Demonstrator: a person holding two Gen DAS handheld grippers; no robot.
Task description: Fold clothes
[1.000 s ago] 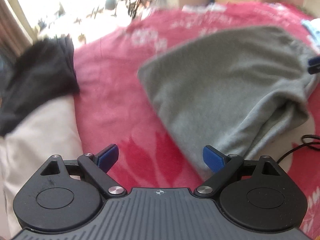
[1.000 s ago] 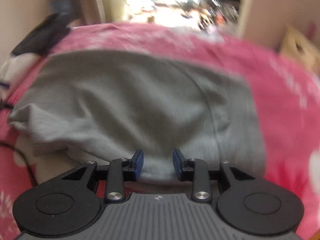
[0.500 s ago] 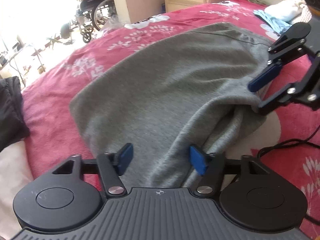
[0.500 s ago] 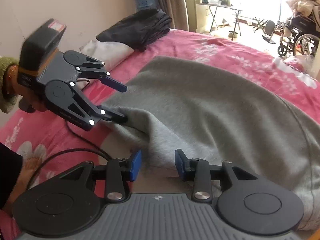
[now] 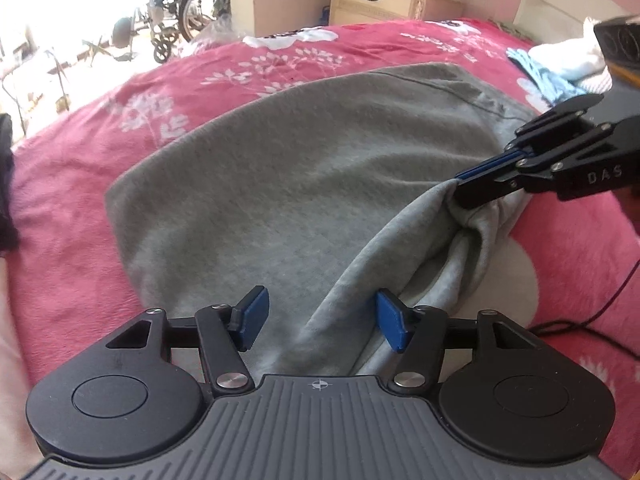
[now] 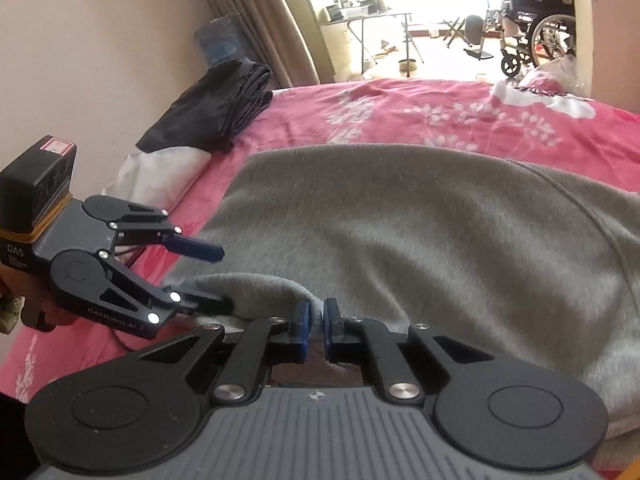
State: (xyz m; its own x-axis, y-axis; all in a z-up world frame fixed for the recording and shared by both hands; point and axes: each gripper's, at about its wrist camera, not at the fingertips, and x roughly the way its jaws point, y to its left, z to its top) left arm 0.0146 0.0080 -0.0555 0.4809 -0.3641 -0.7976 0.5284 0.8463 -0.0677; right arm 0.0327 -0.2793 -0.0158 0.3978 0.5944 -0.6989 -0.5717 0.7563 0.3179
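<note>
The right gripper [image 6: 316,320] pinches the soft grey fleece garment's [image 6: 420,232] near edge to lift it; the left gripper [image 5: 318,320], jaws wide, straddles the same edge, empty.

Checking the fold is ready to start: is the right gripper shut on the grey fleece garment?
Shut. The right gripper has its blue pads pinching the grey fleece garment at its near edge.

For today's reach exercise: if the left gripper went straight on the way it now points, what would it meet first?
Most likely the grey garment: the open left gripper already has a raised fold of it between its jaws, though depth is unclear.
</note>
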